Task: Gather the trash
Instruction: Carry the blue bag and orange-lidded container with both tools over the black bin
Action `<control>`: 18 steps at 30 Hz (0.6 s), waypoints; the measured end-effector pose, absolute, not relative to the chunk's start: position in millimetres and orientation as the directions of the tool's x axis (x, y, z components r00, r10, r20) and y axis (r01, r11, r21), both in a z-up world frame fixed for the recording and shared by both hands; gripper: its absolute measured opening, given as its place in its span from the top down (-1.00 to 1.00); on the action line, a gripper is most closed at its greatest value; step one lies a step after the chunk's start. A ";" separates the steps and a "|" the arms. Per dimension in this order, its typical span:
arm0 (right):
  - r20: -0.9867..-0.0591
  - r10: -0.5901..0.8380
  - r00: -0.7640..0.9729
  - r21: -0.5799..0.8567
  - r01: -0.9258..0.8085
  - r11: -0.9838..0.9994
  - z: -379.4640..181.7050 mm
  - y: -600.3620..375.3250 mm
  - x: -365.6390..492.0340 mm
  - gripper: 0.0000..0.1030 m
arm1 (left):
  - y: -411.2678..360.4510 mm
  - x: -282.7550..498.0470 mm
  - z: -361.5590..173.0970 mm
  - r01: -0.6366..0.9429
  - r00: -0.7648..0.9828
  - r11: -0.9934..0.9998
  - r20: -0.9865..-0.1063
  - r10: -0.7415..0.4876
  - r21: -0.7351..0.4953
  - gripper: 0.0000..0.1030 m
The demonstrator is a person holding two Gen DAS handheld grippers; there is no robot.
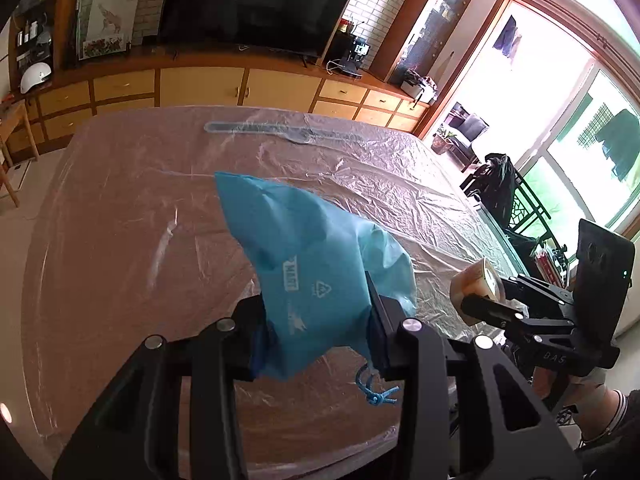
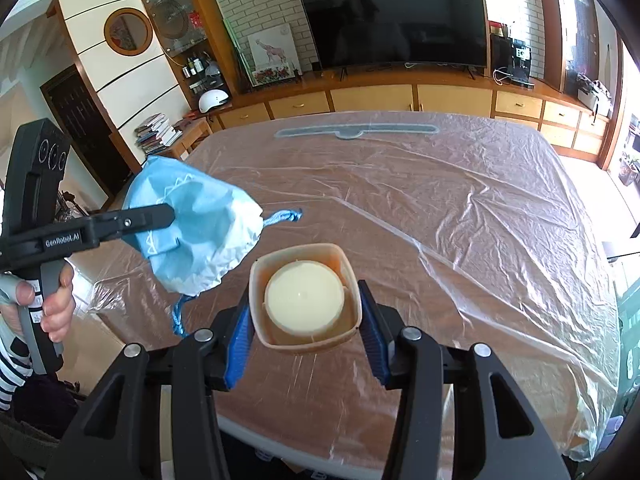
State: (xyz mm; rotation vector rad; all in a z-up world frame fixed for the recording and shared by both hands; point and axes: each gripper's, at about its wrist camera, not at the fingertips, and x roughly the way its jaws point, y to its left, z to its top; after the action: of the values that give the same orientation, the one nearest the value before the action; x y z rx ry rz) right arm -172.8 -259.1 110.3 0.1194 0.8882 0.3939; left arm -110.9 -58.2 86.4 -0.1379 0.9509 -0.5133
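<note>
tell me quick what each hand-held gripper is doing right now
Left hand-held gripper: closed on the blue bag, held above the table.
Right hand-held gripper: closed on the plastic cup.

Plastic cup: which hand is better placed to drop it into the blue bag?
Right. Its tongs already grip the plastic cup beside the blue bag, which the left tongs hold up.

The right gripper [image 2: 306, 320] clamps a beige square cup [image 2: 306, 332] with a pale round lid between its blue pads [image 2: 372, 340], above the plastic-covered desk [image 2: 440, 220]. To its left, the left gripper [image 2: 168, 213] pinches a light blue drawstring bag [image 2: 208, 236], held aloft.
</note>
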 end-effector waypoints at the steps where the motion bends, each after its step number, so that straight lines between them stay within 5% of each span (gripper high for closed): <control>1: -0.729 0.385 0.566 0.263 -0.288 0.921 111.6 -259.6 -176.0 0.10 | -58.8 -115.3 86.9 0.357 0.476 0.874 -0.741 -0.473 -0.329 0.21; 18: -0.708 0.443 0.551 0.302 -0.330 0.894 123.7 -271.8 -229.1 0.10 | -57.2 -201.9 95.7 0.383 0.484 0.862 -0.723 -0.492 -0.330 0.21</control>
State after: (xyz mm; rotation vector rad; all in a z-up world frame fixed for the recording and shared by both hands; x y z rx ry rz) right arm -229.1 -271.8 123.7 0.1398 0.8755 0.4590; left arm -201.9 -57.2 95.7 -0.1301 0.9224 -0.5349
